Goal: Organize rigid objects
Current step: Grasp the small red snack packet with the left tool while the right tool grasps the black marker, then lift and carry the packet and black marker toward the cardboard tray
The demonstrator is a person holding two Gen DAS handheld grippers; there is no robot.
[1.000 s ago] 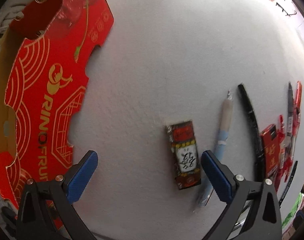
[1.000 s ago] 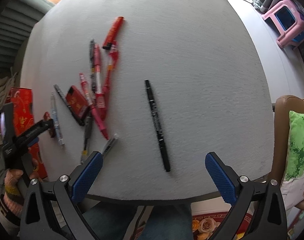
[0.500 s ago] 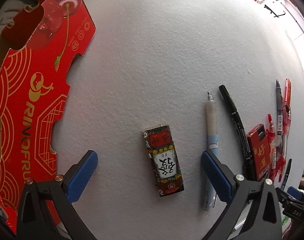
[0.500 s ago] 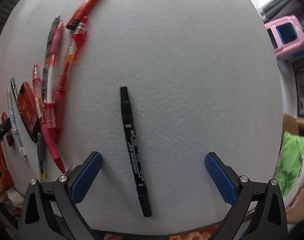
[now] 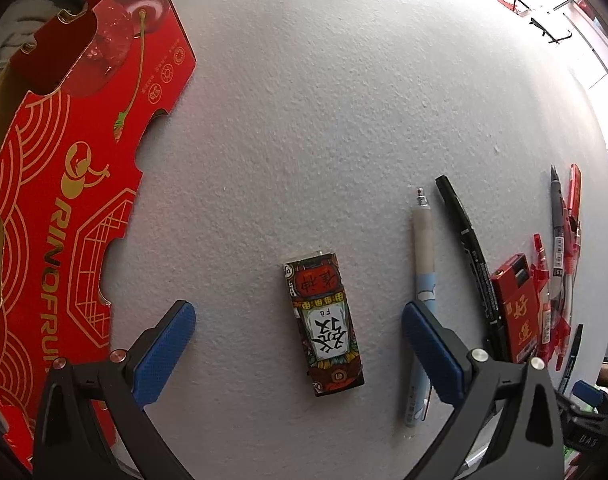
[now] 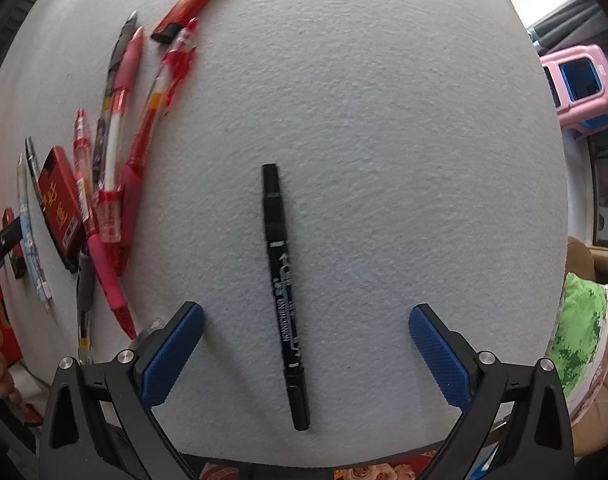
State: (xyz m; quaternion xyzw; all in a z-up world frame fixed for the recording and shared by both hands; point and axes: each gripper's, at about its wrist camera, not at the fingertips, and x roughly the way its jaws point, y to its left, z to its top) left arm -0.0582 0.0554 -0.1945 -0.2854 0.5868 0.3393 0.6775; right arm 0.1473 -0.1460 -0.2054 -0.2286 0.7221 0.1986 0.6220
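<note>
Near the table's (image 5: 344, 100) front edge, left wrist view: the left gripper (image 5: 298, 354) stood wide open and empty, its blue pads flanking a patterned eraser (image 5: 324, 324); a pale blue pencil (image 5: 422, 280) lay just beside the right pad, and a red fruit box (image 5: 64, 200) sat at the left edge. Right wrist view: the right gripper (image 6: 306, 354), equally wide open and empty, straddled a lone black marker (image 6: 284, 292); the pen cluster (image 6: 120, 152) lay toward the left edge. Judged barely begun: no item was held, and everything remained loose.
</note>
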